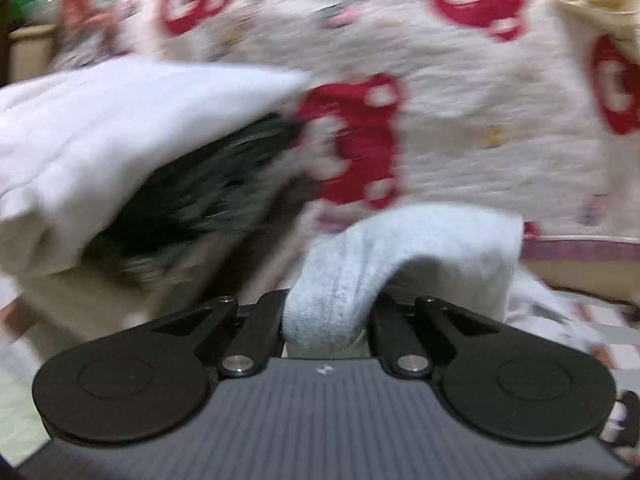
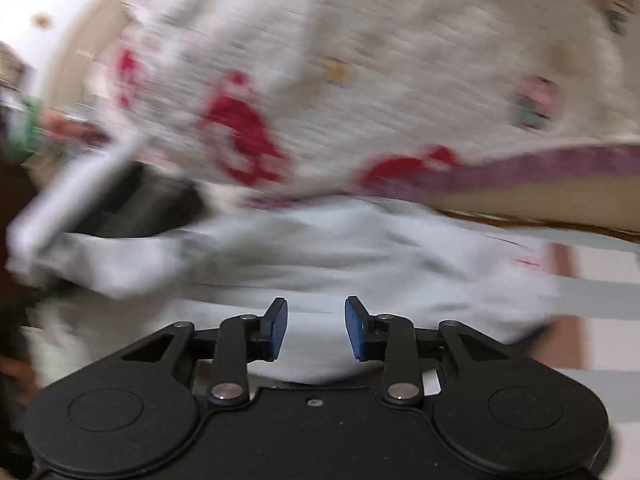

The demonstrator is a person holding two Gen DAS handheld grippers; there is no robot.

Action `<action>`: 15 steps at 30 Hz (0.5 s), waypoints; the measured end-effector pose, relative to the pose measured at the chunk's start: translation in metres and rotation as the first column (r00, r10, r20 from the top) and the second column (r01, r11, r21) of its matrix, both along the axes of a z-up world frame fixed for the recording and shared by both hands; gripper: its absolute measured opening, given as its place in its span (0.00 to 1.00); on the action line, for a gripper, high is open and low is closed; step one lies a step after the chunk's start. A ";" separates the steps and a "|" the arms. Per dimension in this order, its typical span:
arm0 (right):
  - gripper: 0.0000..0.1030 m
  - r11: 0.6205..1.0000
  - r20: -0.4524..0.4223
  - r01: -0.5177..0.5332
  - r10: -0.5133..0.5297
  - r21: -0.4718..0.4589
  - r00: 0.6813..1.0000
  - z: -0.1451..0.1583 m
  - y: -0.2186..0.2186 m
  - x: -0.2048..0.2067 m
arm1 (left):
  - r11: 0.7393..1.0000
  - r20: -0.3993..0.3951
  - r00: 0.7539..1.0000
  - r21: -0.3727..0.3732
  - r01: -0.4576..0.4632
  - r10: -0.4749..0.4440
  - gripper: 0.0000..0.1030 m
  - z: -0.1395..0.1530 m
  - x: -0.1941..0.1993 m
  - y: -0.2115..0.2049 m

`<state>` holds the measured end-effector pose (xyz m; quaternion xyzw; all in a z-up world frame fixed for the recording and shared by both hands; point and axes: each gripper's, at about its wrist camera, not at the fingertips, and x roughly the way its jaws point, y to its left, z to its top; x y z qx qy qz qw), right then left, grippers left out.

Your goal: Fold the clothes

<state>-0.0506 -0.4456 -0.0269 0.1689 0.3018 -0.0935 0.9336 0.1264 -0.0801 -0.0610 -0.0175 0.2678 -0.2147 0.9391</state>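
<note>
Blur: both views smeared by motion; fine detail lost.
Left tool: closed onto a thick fold of white cloth; the cloth bulges up between the two black arms and hides the pads.
White cloth, left view: knit or terry texture near the grip; it rises from the tool, arches over to the right, and drops out of sight behind the right arm.
Right tool: jaws parted, blue pads facing each other across a clear gap, nothing between them.
White cloth, right view: pale, rumpled, spread wide just beyond the fingertips, from the left edge to the right side. Whether it touches the pads cannot be told.
Blanket: cream fabric with large red shapes and small pink and yellow marks; fills the upper half of both views, behind the white cloth. Also seen at.
Trim: purple band along the blanket's lower edge, running right, just above the white cloth.
Second white piece: bright white fabric at left in the left view, folded over something dark; what the dark thing is cannot be told.
Dark object, right view: black shape at left, partly under a white strip; unidentifiable.
Surface under cloth: pale with grey stripes at lower right of the right view; kind of surface unclear.
</note>
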 end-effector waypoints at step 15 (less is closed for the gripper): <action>0.48 0.977 -0.155 0.213 -0.215 -0.026 0.964 -0.069 -0.090 0.010 | 0.993 -0.115 0.987 0.058 -0.102 0.108 0.05 -0.024 0.020 0.013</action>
